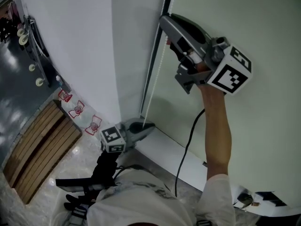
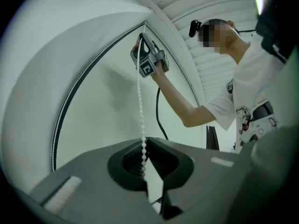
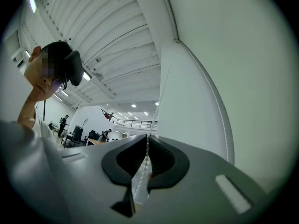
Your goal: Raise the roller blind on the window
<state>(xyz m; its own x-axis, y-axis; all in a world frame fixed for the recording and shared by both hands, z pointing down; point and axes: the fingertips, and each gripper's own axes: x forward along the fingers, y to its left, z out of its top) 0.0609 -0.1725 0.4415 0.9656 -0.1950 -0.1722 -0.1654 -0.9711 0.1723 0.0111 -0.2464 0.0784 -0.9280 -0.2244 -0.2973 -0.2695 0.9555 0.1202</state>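
Both tools pinched on the bead chain point(image 1: 157, 74)
The right tool point(image 1: 163, 19) clamps it high, the left tool point(image 1: 150, 125) grips low, likely keeping it taut for pulling; the roller blind point(image 1: 84, 46) alongside isn't raised yet.

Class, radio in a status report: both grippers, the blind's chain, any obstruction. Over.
Left gripper shut on bead chain, low. Right gripper shut on it higher up. Roller blind down. Nothing blocking the chain.
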